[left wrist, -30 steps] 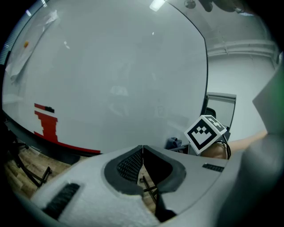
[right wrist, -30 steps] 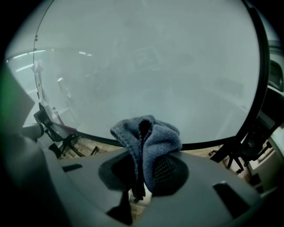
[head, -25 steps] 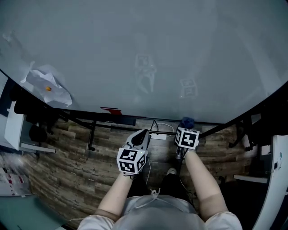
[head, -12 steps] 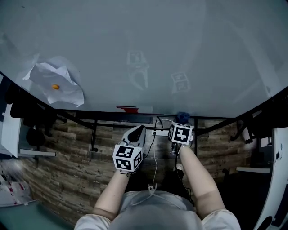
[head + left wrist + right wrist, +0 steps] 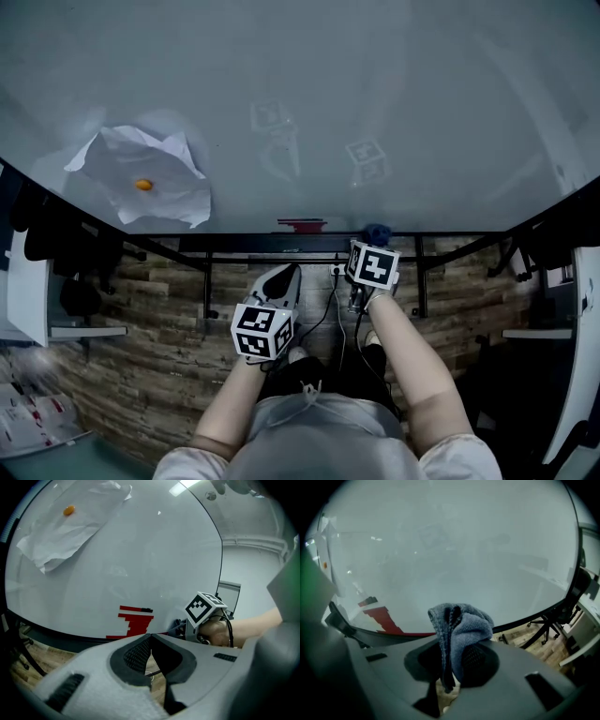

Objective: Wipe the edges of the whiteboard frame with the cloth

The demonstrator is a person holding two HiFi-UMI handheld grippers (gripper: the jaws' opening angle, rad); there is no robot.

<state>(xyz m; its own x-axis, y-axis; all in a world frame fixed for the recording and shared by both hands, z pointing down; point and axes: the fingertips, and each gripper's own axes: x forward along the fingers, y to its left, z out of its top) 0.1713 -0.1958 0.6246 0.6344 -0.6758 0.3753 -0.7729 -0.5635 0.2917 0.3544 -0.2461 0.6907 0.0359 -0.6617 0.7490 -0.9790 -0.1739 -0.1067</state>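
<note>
At the whiteboard's (image 5: 356, 103) lower frame edge (image 5: 244, 243): approach step, no clear wiping contact yet. Below that edge the left claw (image 5: 150, 638) is closed, empty. The right claw (image 5: 457, 654) is clamped on the bunched blue cloth (image 5: 460, 626), which sits at the edge, just right of the red item (image 5: 302, 225). Next: press the cloth on and run it along. Versus a second ago, the cloth has come up to the frame.
</note>
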